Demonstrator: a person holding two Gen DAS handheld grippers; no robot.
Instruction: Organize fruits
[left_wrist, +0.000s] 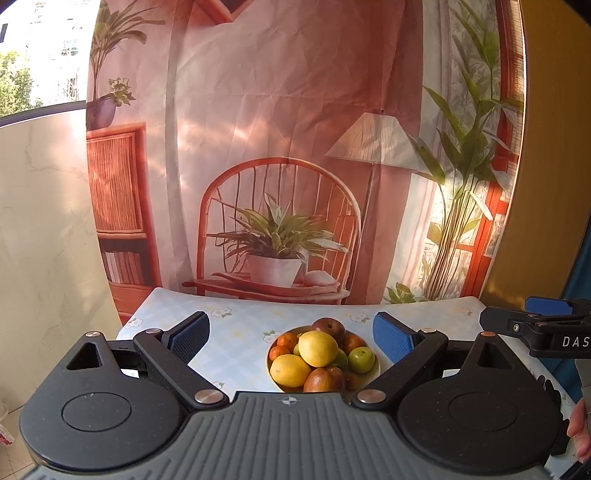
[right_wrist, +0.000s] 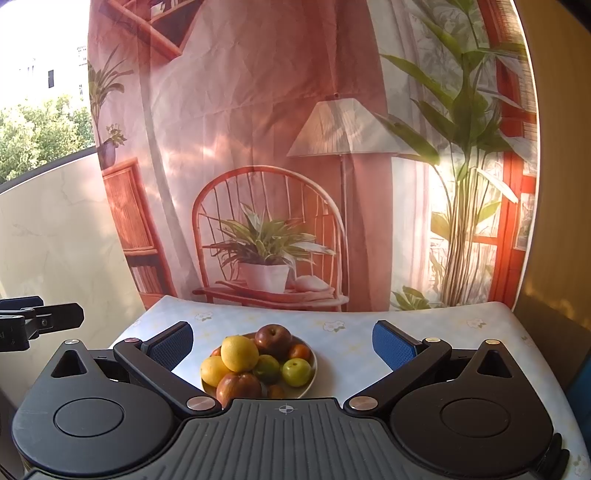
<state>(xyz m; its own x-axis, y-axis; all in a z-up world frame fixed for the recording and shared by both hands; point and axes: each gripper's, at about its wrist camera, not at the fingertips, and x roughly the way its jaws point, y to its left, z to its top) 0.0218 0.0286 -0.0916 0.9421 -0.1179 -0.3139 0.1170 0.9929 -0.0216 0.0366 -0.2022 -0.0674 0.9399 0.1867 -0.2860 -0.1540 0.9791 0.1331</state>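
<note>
Left wrist view: left gripper (left_wrist: 291, 334) jaws spread wide, empty; plate (left_wrist: 375, 369) of fruit straight ahead, slightly right of centre, mid-table; top lemon (left_wrist: 317, 348) uppermost.
Right wrist view: right gripper (right_wrist: 282, 341) jaws apart, empty; plate (right_wrist: 313, 363) ahead, slightly left of centre; neither gripper clearly nearer.

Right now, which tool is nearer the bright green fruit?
Right, slightly. The right tool faces the bright green fruit head-on; it lies rightward of centre for the left tool.
</note>
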